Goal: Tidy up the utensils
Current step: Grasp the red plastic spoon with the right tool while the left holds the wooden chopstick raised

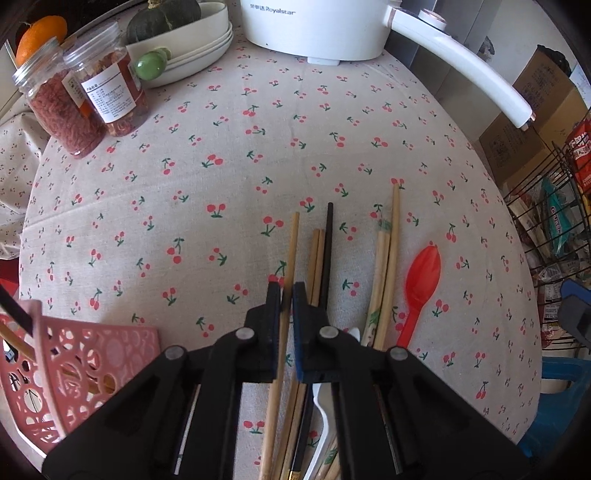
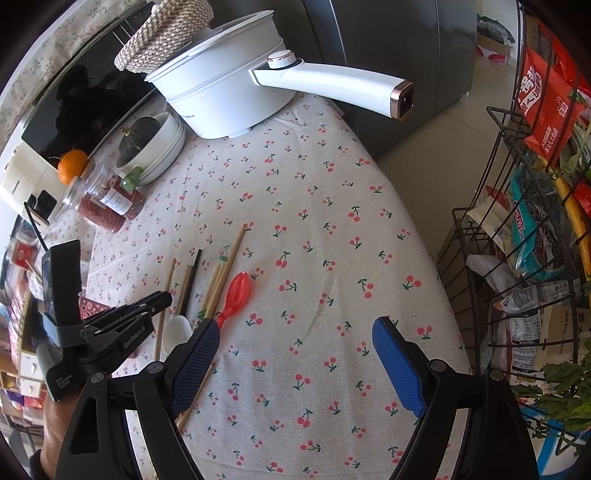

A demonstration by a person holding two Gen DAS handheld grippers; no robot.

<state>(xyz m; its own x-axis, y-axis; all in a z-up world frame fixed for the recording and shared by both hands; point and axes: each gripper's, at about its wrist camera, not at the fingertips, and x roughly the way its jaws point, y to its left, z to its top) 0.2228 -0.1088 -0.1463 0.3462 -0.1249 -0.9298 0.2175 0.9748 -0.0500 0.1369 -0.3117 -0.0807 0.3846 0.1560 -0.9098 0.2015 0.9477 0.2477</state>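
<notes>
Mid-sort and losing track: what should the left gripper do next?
Probably lift it. The left gripper is shut on one pale wooden chopstick, with the pink perforated plastic basket just to its left, apparently already holding sticks.

Woven cloth (image 1: 221, 147), matt and cherry-printed, is seen under everything, creased left of the left gripper (image 1: 287, 295). The gripper bodies are moulded black plastic, matt; the right gripper (image 2: 295, 354) pads (image 2: 397, 365) are textured blue rubber-like material. A pale, unvarnished wooden chopstick (image 1: 291, 251) is pinched by the left jaws; beside it a black chopstick (image 1: 328, 251), smooth and slightly glossy. Right of these, a red spoon (image 1: 421, 280) of glossy plastic. Left of the tool, a pink perforated plastic basket (image 1: 74, 365). Ahead, clear plastic jars (image 1: 96, 96) with paper labels and a glossy white pot (image 1: 314, 26).
</notes>
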